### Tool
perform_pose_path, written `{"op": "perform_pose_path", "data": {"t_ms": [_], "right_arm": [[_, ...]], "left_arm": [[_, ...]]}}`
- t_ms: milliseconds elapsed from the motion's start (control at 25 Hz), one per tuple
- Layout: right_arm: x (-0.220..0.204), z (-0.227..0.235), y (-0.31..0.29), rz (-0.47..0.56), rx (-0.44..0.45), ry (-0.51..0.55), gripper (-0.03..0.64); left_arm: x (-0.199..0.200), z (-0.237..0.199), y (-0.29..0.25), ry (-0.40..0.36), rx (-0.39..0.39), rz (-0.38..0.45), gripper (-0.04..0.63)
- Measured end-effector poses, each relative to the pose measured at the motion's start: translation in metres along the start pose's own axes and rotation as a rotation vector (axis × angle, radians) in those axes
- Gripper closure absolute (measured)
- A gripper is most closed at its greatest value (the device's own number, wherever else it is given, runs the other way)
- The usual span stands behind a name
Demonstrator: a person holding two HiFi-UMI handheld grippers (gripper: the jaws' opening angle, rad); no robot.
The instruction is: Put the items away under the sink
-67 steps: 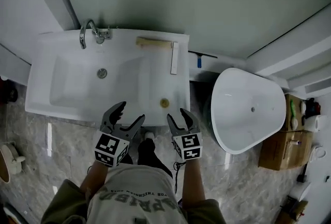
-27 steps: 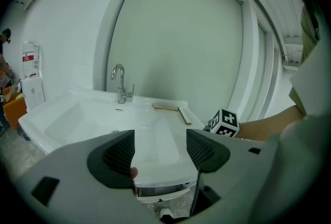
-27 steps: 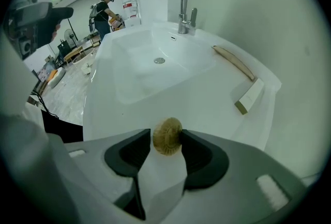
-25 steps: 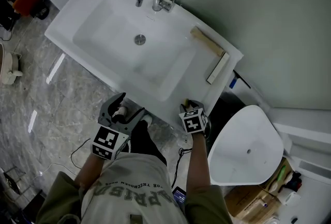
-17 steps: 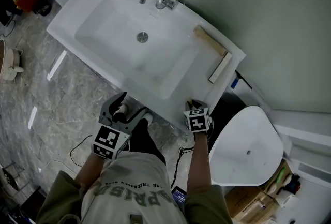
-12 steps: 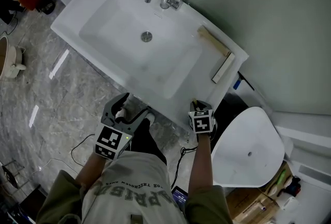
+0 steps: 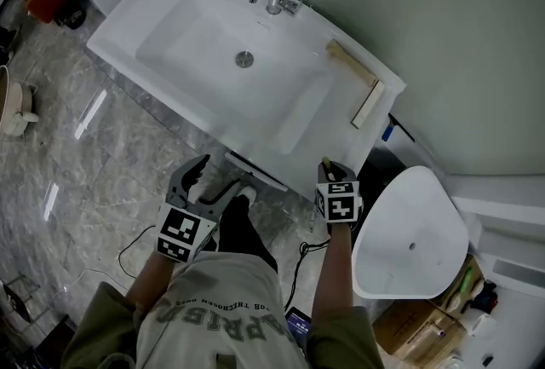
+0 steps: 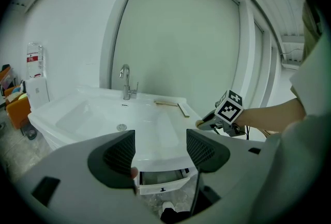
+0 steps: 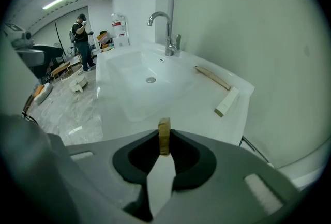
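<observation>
Tan disc (image 9: 164,137) stands edge-on at the lower centre of the right gripper view, clamped in my right tongs (image 7: 327,166), whose jaws have just been closing on it. My left tongs (image 8: 160,153) gape wide with nothing between them, lower left in the head view.

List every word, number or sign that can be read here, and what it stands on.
None can be quoted.
Shirt: upside-down print, too blurred to read.
Bottle: red label, too small to read.
Left gripper, right gripper: black-and-white square markers, no words.
Tan piece in the right gripper: no print visible.
</observation>
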State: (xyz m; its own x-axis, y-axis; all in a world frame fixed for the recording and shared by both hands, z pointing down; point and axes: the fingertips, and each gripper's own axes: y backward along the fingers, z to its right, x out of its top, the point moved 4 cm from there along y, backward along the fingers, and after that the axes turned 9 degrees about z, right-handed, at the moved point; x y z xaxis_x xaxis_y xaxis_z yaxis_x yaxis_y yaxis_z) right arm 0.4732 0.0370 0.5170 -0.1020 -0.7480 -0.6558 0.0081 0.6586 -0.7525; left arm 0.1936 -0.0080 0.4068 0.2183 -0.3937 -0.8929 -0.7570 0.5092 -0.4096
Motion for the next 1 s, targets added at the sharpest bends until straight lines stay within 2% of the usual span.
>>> {"op": "perform_pose_path", "data": {"t_ms": [400, 560, 800, 1000], "right_arm": [[-0.002, -0.082, 0.044, 0.053, -0.044, -0.048, 0.563], [-0.008, -0.121, 0.055, 0.053, -0.060, -0.020, 0.563], [-0.024, -0.176, 0.067, 0.064, -0.049, -0.059, 0.563], [-0.033, -0.199, 0.071, 0.060, -0.034, -0.052, 0.563]], "left_arm": [[-0.024, -0.023, 0.072, -0.019, -0.065, 0.012, 0.277], [-0.035, -0.030, 0.099, -0.036, -0.095, 0.009, 0.267], [-0.052, -0.039, 0.133, -0.037, -0.124, 0.007, 0.261], [-0.059, -0.037, 0.145, -0.045, -0.138, 0.009, 0.256]]}}
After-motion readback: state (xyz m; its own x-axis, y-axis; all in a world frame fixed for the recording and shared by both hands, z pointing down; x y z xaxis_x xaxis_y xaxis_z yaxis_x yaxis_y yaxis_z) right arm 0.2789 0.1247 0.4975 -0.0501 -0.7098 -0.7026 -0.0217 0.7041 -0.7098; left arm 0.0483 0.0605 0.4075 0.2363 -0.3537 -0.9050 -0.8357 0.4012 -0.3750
